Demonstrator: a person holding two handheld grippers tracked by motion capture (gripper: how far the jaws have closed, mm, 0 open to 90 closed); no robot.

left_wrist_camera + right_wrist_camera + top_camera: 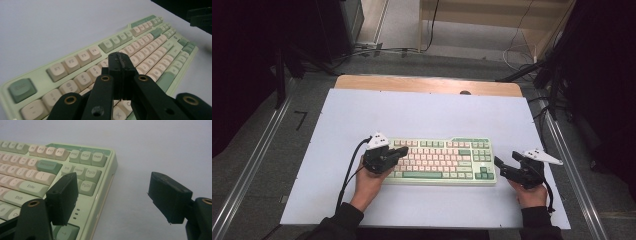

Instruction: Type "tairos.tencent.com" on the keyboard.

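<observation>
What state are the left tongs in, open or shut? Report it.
Shut. In the left gripper view the left tongs have both black pads pressed flat together with nothing between them, poised over the keyboard.

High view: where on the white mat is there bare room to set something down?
The white mat is bare between the keyboard and the table's wooden far edge, and in a narrower strip along the near edge. The keyboard's ends are crowded by the left gripper and right gripper.

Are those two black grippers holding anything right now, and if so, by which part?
Nothing is held. The left gripper is shut with nothing between its jaws, above the keyboard. The right gripper is open at the keyboard's right end.
</observation>
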